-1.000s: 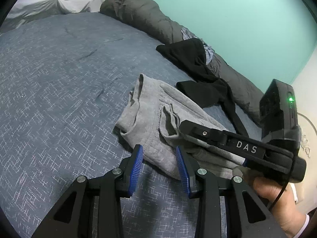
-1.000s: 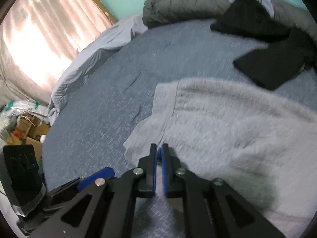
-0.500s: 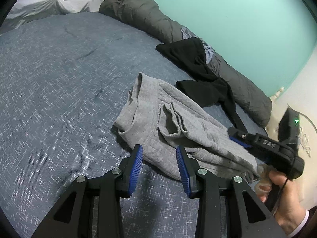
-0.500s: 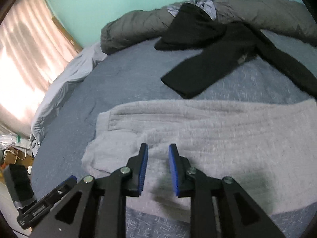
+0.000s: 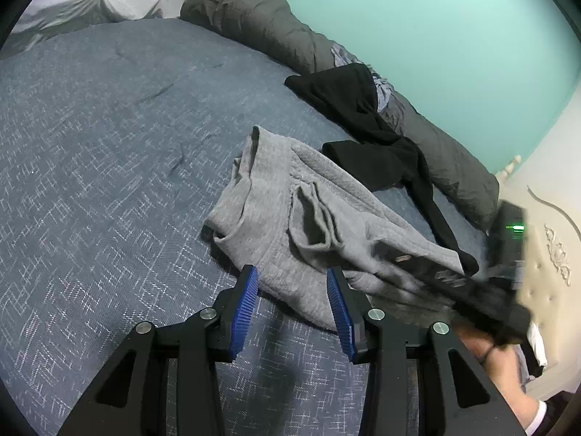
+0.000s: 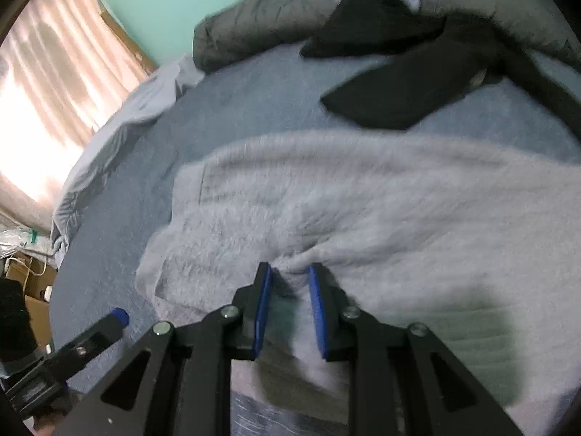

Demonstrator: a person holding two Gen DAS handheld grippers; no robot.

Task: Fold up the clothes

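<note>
Grey sweatpants [image 5: 290,218] lay crumpled near the middle of the blue patterned bedspread [image 5: 90,181] in the left wrist view, one garment, waistband toward the far side. One black garment [image 5: 366,138] lay just beyond it, partly draped over a rolled dark grey duvet [image 5: 254,25] against the teal wall [image 5: 435,18]. One pale grey pillow [image 5: 98,3] sat at the head of the bed. Left gripper [image 5: 292,298] hovered over the near edge of the sweatpants, its blue pads apart, the cloth seen between them but not pinched; its jaws had just been opening. Right gripper [image 5: 472,290] came in from the right as a blurred dark shape over the sweatpants, a hand [image 5: 483,348] beneath it; its jaws could not be told from here.

Right wrist view, blurred: one grey garment [image 6: 363,210] filled the centre, one black garment [image 6: 399,91] beyond, duvet [image 6: 247,32] behind. The gripper [image 6: 288,279] had its pads a little apart, a raised fold of grey cloth between the tips; whether they pressed it could not be told. These jaws had just been opening. The other gripper's single blue-tipped finger [image 6: 118,318] showed at lower left. Curtains [image 6: 54,72] glowed at the left, a cardboard box [image 6: 25,279] below them. No containers held clothing.
</note>
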